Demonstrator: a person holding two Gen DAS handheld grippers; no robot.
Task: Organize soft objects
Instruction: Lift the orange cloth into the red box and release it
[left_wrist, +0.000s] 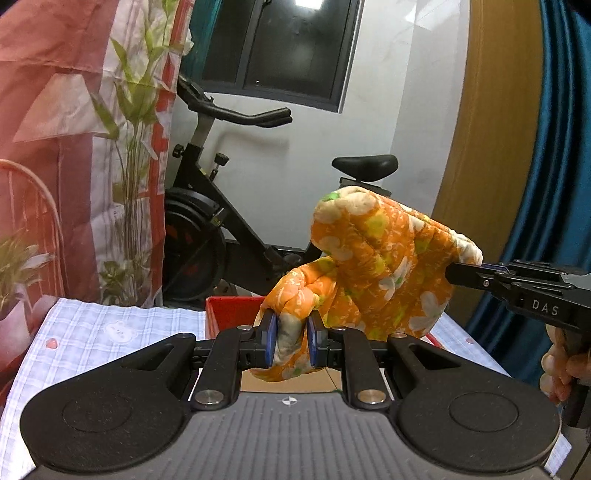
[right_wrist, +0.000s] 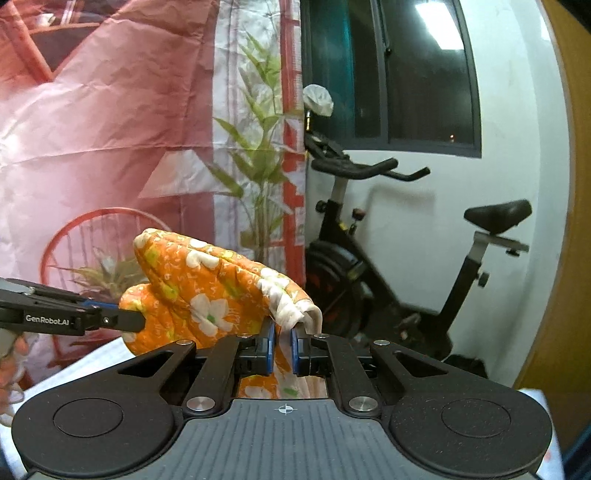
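Here the orange flowered oven mitt (left_wrist: 376, 258) hangs in the air between the two grippers, above the table with the checked cloth (left_wrist: 110, 328) and just over the red box (left_wrist: 229, 312). The left gripper (left_wrist: 291, 341) has its jaws nearly closed on the thumb part of the mitt, and the padded cloth bulges out between the blue pads (left_wrist: 271, 339). The right gripper (right_wrist: 282, 347) is also closed almost fully, and it pinches the white-edged cuff (right_wrist: 299, 310) at the open end.

So the long axis of the mitt does not run straight from one gripper to the other. In the left wrist view the right gripper (left_wrist: 461, 273) comes in from the right side and holds the cuff higher, while the body of the mitt rises as a hump between them and the finger end points up and away. The mitt is folded and slack, not stretched.

I judge that the next move depends on this: both hands are equally at the mitt, but at different ends, and the red box lies directly below the left grip. To lay the mitt flat or drop it in, the right hand probably must bring the cuff over the box first.
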